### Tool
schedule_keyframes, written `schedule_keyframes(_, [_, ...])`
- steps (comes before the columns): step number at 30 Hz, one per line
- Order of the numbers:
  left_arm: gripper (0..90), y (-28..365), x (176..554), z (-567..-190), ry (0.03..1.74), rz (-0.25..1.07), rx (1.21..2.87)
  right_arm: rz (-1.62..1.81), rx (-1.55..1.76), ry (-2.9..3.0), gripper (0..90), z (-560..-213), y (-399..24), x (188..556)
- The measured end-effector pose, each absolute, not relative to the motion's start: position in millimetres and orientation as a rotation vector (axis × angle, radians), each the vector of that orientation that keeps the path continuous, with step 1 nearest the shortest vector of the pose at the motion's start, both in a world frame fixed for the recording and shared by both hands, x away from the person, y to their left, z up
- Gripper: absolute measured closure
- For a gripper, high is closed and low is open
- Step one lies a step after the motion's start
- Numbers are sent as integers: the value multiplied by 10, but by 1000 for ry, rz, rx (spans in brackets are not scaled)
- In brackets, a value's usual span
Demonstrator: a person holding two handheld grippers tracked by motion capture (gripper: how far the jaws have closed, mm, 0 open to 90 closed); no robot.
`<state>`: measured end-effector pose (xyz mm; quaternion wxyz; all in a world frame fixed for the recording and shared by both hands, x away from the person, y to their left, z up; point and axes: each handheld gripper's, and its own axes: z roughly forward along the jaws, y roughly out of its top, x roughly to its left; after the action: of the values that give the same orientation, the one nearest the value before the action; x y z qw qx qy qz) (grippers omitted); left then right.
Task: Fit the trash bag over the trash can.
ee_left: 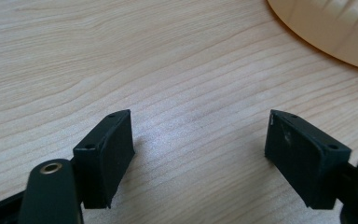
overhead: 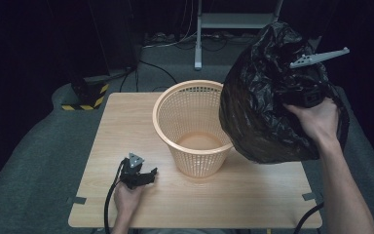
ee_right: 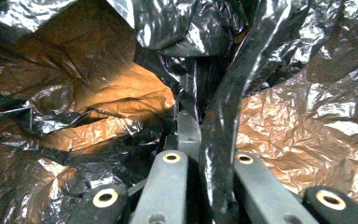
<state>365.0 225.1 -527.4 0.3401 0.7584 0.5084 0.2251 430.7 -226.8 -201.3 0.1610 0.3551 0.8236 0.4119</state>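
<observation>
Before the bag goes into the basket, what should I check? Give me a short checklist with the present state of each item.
1. Right hand-held gripper shut on the bag: ok, film is pinched between the jaws.
2. Bag lifted off the table: ok.
3. Basket upright and empty: ok.
4. Bag over the basket mouth: not ok, it hangs mostly to the right, overlapping the rim.
5. Bag mouth open and facing down: cannot tell.
6. Left hand-held gripper ready to help: ok, open, low over the table, beside the basket.

Dark lab or studio: lone wooden table on grey carpet, floor cables, hazard-striped base, white stand beyond.
</observation>
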Motion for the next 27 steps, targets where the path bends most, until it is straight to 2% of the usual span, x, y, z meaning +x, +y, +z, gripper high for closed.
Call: schedule_keyframes(27, [235, 2251, 3650, -5274, 1324, 584, 1973, 1180, 951, 2420, 887, -2048, -1961, 4389])
